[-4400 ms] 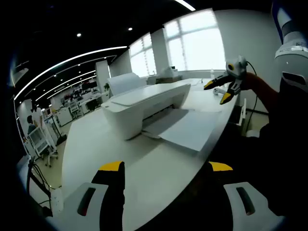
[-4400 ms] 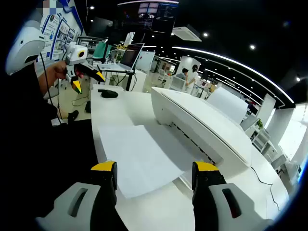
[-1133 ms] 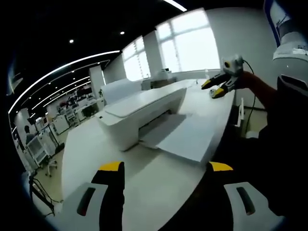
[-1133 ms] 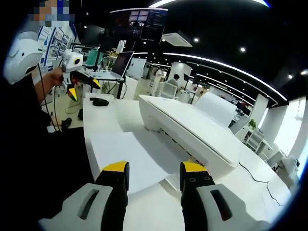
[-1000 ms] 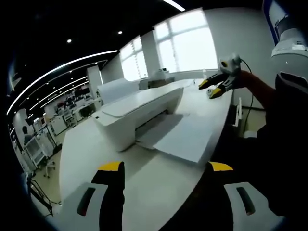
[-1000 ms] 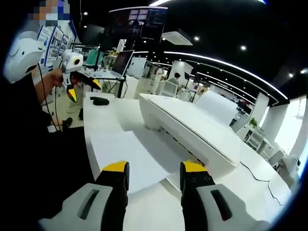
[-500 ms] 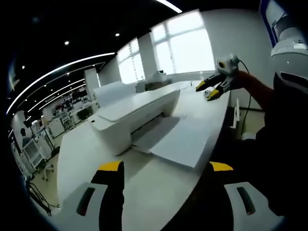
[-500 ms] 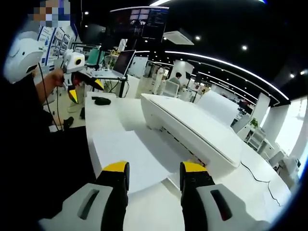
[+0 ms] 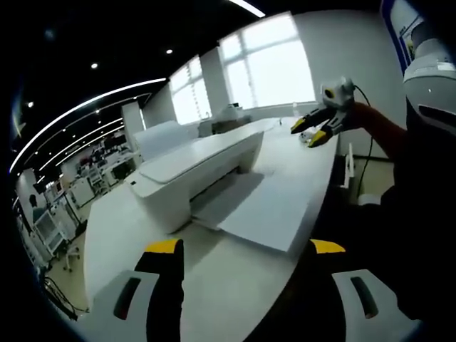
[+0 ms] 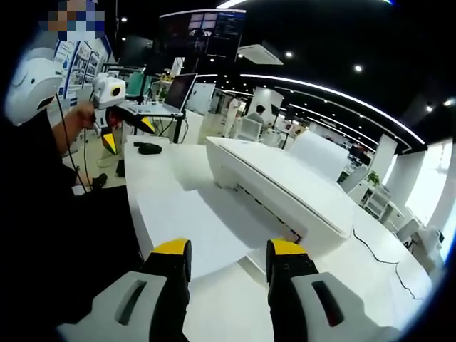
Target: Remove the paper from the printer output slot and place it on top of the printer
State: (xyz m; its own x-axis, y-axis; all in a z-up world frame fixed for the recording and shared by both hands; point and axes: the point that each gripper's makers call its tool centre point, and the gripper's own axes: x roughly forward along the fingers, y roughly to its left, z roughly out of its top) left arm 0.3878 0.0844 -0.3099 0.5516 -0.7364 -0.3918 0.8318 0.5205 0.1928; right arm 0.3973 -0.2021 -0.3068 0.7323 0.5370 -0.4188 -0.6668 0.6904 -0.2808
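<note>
A white printer (image 9: 192,160) stands on a white table (image 9: 114,228), also seen in the right gripper view as printer (image 10: 285,185). A sheet of paper (image 9: 267,210) lies flat out of its output slot, reaching the table's edge; paper (image 10: 185,221) sits just ahead of my right jaws. My left gripper (image 9: 246,249) is open and empty, short of the paper's near corner. My right gripper (image 10: 228,249) is open with a narrower gap, nothing between the jaws. Each gripper shows in the other's view, held in a hand: right gripper (image 9: 317,130), left gripper (image 10: 125,122).
A laptop (image 10: 178,92) and a dark mouse (image 10: 149,148) sit at one end of the table. An upright white sheet (image 10: 324,153) rises behind the printer. A cable (image 10: 377,256) runs across the table past the printer. A person's dark clothes border the table's edge.
My right jaws have narrowed since the oldest frame. Both views have drifted slightly; the paper still lies in the output slot and neither gripper touches it.
</note>
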